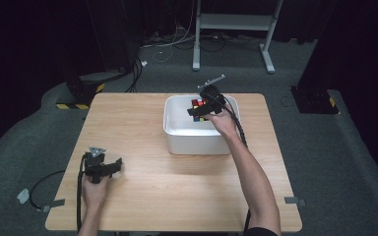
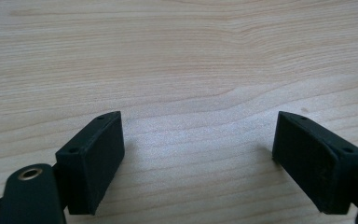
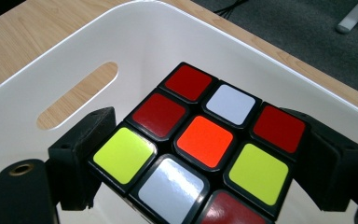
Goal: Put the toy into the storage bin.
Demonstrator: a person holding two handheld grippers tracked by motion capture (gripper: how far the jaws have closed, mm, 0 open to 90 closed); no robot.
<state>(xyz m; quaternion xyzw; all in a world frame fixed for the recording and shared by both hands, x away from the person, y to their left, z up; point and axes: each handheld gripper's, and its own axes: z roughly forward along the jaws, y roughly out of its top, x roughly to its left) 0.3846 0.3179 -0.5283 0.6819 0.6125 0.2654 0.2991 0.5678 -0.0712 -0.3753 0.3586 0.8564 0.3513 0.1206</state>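
The right gripper [image 3: 205, 163] has its jaws clamped on opposite sides of a scrambled plastic puzzle cube with coloured stickers [image 3: 205, 144], holding it inside the white rectangular plastic bin [image 1: 197, 137] right of centre frame, probably for setting down. At lower left, the left gripper [image 2: 198, 158] rests idle, jaws apart and empty, on the pale wooden counter [image 1: 142, 196].
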